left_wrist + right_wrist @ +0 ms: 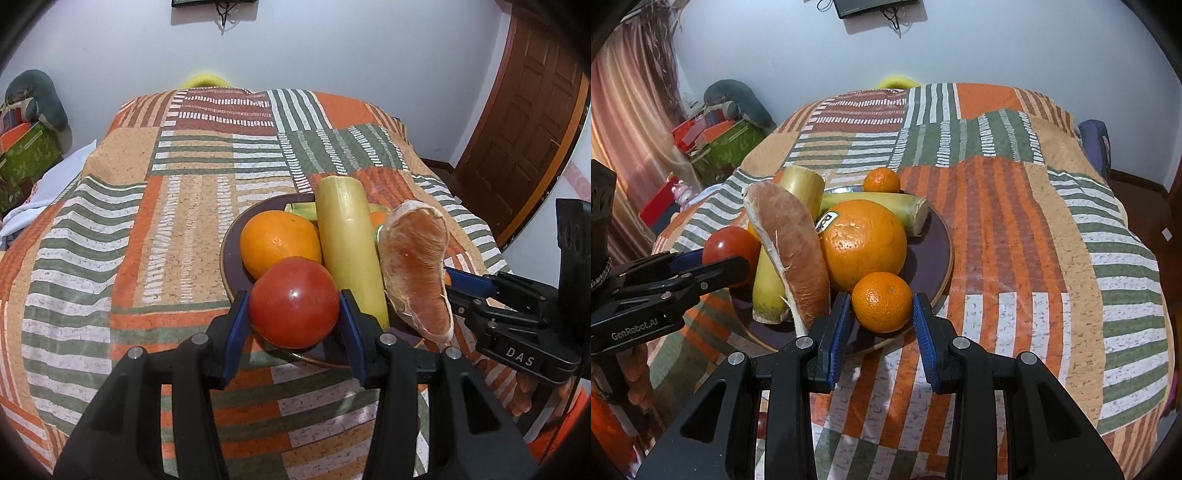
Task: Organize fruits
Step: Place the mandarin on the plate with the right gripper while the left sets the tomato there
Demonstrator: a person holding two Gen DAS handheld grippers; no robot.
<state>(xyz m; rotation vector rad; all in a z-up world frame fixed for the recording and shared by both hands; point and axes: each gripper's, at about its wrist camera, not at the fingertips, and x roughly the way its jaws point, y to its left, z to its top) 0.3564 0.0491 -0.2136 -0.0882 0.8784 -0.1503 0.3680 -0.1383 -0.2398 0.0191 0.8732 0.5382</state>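
Nearest, the left tool (294,314) is closed on a red tomato (294,302) at the near rim of a dark plate (229,251) on the quilted bed (184,206). The right tool (882,321) is spread around a mandarin (882,302), not visibly gripping. Behind are piled a large orange (863,243) and a pomelo segment (792,247). Placing seems under way; release or closing is called for next.

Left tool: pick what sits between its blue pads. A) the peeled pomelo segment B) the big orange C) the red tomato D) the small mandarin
C: in the left wrist view the left tool has its blue pads on either side of the red tomato, pressed against it at the near edge of the plate, while the big orange lies behind it.
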